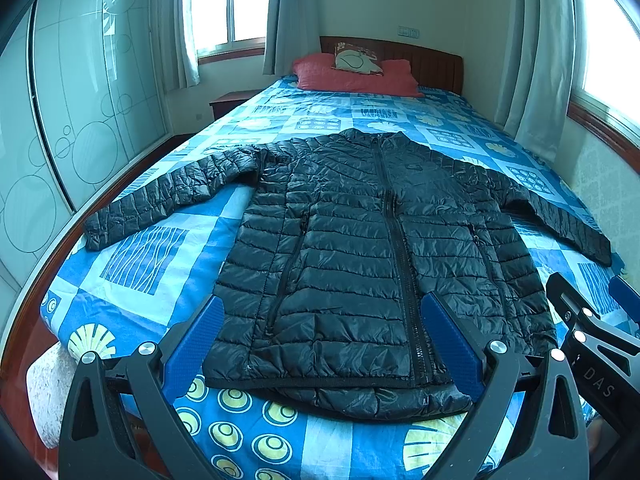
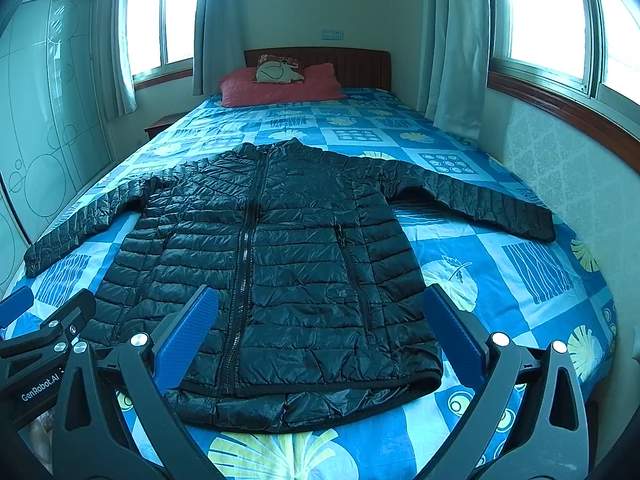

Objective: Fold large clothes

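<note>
A black quilted puffer jacket [image 1: 360, 248] lies flat and face up on the bed, zipped, both sleeves spread out to the sides, hem nearest me; it also shows in the right wrist view [image 2: 280, 264]. My left gripper [image 1: 320, 332] is open and empty, held above the jacket's hem. My right gripper [image 2: 320, 324] is open and empty above the hem too, to the right of the left one. The right gripper shows at the right edge of the left wrist view [image 1: 592, 320]. The left gripper shows at the left edge of the right wrist view [image 2: 44, 316].
The bed has a blue patterned cover [image 1: 152, 256] and a wooden frame [image 1: 24, 312]. Red pillows [image 1: 356, 76] lie at the headboard. A wardrobe with sliding doors [image 1: 72, 112] stands left. A wall with a window sill [image 2: 560, 152] runs along the right. A nightstand [image 1: 232, 102] sits far left.
</note>
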Available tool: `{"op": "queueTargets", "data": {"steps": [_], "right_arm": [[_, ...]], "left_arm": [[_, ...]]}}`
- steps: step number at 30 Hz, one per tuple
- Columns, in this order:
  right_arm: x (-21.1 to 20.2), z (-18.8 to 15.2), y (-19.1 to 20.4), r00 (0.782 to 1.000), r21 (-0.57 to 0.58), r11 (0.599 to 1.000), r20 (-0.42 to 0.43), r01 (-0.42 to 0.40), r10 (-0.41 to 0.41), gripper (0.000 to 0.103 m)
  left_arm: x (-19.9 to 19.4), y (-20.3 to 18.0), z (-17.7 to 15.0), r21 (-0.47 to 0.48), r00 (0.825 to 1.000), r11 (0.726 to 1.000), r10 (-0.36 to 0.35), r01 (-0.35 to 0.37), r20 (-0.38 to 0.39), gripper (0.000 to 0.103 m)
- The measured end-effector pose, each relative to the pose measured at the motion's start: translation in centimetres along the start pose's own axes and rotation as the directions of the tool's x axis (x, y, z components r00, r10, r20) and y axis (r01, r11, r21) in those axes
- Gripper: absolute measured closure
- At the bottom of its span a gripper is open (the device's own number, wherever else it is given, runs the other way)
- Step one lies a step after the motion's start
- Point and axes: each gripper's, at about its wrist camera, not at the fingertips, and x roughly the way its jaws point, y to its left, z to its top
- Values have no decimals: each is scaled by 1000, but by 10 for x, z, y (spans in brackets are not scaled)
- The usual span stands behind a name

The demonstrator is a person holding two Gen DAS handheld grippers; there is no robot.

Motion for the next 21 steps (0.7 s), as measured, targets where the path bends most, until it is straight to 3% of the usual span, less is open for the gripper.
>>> {"op": "queueTargets", "data": {"steps": [21], "right_arm": [[2,-2,2,1000,-5,1000,-6,-1,1,2]], "left_arm": [[0,0,1,1,1000,1000,0,0,-5,5]]}}
